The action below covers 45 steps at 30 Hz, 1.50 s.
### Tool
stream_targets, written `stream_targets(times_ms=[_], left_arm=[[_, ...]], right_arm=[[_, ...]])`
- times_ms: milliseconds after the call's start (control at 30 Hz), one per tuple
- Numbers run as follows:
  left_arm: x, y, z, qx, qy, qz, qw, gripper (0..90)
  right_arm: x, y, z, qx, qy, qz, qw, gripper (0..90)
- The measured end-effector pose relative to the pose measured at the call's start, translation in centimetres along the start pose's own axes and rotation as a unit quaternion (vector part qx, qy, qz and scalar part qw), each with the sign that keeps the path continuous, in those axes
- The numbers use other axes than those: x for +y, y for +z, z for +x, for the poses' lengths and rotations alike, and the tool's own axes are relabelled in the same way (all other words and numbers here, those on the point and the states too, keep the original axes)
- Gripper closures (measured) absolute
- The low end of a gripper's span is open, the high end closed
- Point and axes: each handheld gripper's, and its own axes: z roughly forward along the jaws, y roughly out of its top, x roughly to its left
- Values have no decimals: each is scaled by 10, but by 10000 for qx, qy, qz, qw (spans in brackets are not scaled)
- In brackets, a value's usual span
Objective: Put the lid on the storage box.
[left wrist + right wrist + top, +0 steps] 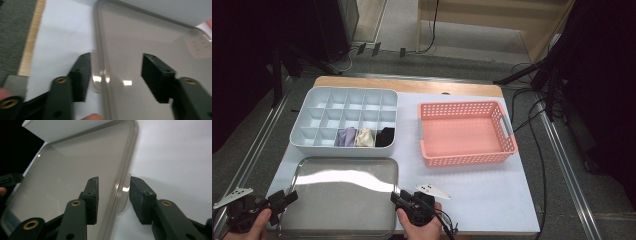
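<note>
Metal tray (343,195), left gripper (287,198) and right gripper (398,199) jaws astride its side rims

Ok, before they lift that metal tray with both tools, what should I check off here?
1. Left tool straddles the tray's left rim: ok, one jaw outside, one over the tray floor.
2. Left tool pressing on the rim: not ok, a gap shows at both jaws.
3. Right tool straddles the right rim: ok, the small handle tab sits between its jaws.
4. Right tool clamped: not ok, the jaws stand apart from the rim.
5. Tray free of load: ok, nothing lies on it.
6. Room beyond the tray: ok for a straight lift; the grey divided organizer lies just behind it and the pink basket stands apart.
</note>
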Motion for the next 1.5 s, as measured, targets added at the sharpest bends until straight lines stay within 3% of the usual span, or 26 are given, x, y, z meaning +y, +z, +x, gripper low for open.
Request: stream_targets(times_ms=[133,200,367,433,500,633,767,900,1000,1133,1233,1500], left_arm=[[0,4,-9,290,240,44,9993,343],[0,4,-9,289,218,53,9993,339],[1,3,-5,167,-81,-1,9998,337],[1,2,-4,142,-110,-13,9998,361],[0,2,-2,108,-95,-38,9999,382],[0,3,-2,42,-95,-34,9999,392],[0,3,2,-173,-243,-75,9995,376],[0,3,1,-194,-227,-60,9995,360],[0,3,1,-192,-267,-86,9994,359],[-1,0,2,-119,-318,-190,9992,465],[-1,-5,0,-18,-237,-371,9990,534],[9,-11,-9,-163,-235,-609,9977,550]], right_arm=[[-1,-2,-1,-70,0,33,10000,628],[0,-1,0,-50,60,62,10000,626],[3,0,-1,38,305,138,9994,614],[5,1,-5,173,631,181,9977,610],[5,3,-5,226,672,180,9973,622],[4,8,-2,264,505,135,9983,644],[1,6,-3,299,169,59,9994,654],[-3,3,3,233,-305,-87,9992,645],[-3,2,6,192,-518,-164,9983,640],[-3,0,5,206,-563,-148,9981,640],[-1,-2,8,193,-578,-196,9979,645],[14,-11,16,118,-606,-345,9975,658]])
